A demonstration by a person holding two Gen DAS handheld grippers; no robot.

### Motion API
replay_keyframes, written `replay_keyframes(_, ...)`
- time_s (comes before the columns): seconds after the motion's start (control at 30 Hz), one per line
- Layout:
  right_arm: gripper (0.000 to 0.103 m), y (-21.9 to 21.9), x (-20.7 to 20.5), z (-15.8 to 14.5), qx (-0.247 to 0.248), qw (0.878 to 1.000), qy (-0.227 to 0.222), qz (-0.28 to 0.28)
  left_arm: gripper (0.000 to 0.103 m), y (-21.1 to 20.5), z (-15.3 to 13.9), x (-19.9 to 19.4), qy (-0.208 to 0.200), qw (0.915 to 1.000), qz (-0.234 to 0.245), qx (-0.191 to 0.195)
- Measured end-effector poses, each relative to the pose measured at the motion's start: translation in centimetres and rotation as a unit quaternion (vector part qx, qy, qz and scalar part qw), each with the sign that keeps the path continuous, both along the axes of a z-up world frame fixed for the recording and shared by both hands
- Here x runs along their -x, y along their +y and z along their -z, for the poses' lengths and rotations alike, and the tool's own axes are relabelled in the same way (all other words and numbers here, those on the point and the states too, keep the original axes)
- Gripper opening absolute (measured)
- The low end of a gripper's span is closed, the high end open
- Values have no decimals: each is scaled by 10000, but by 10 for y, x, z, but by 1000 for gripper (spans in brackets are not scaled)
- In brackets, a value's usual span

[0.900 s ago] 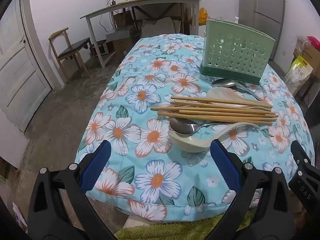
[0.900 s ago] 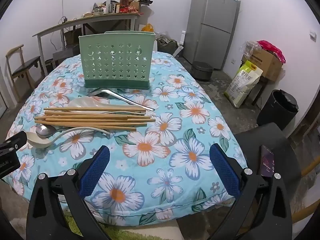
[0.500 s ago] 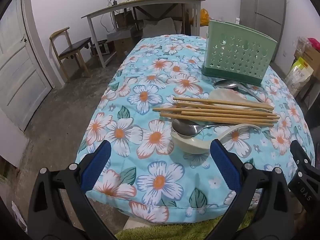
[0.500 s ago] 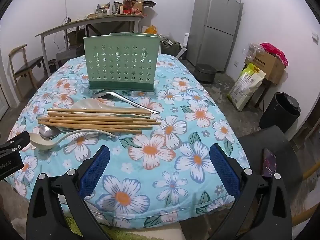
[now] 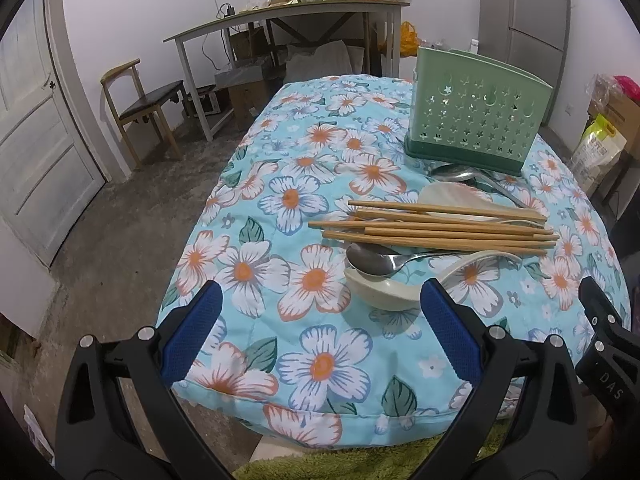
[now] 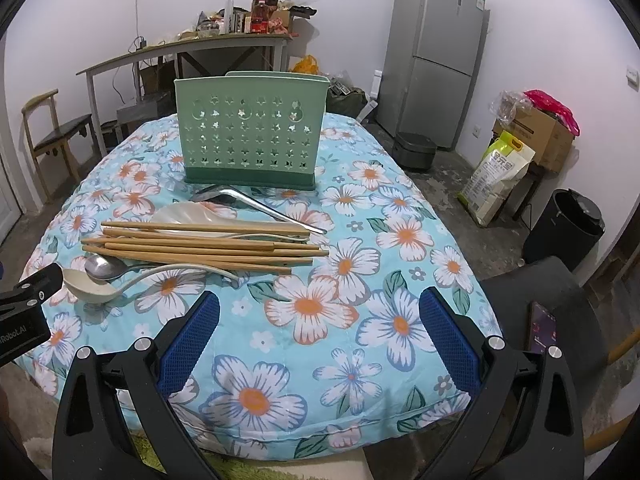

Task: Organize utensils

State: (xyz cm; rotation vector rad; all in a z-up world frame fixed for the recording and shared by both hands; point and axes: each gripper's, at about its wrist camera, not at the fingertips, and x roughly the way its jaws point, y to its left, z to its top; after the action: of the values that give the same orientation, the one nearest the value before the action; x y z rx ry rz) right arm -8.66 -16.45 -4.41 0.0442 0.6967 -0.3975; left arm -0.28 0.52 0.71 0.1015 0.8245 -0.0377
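Several wooden chopsticks (image 5: 436,232) (image 6: 200,246) lie in a loose pile on the floral tablecloth (image 5: 316,280) (image 6: 320,300). A cream soup spoon (image 5: 384,292) (image 6: 92,286) and a metal spoon (image 5: 372,260) (image 6: 106,267) lie in front of them. A pale rice paddle (image 5: 444,196) (image 6: 192,214) and a metal ladle (image 5: 456,174) (image 6: 256,204) lie behind. A green perforated holder (image 5: 476,120) (image 6: 250,136) stands upright beyond. My left gripper (image 5: 320,328) is open, just short of the cream spoon. My right gripper (image 6: 320,332) is open and empty over the cloth's near edge.
A wooden chair (image 5: 140,104) and a cluttered side table (image 5: 288,16) stand at the back left. A fridge (image 6: 436,48), a dark pot (image 6: 414,150), a sack (image 6: 496,176), boxes (image 6: 536,136) and a black bin (image 6: 568,224) stand to the right. A phone (image 6: 542,328) lies on a dark seat.
Both grippers have moved forward a little toward the utensils, which show slightly larger. Both stay open. Nothing on the table has moved.
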Motion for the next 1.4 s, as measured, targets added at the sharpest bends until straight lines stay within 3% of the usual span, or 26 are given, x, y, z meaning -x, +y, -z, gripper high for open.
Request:
replay_keyframes(0.27, 97, -4, 5, -2, -55, 9999, -99, 32, 96, -3, 1, 0, 17, 10000, 58, -31)
replay_keyframes(0.57, 97, -5, 9, -5, -118, 9998, -188, 19, 96, -10, -7, 4, -277, 9994, 165, -88)
replay_keyframes(1.4, 97, -11, 14, -6, -200, 9994, -238, 119, 96, -17, -6, 10, -221, 9990, 401, 10)
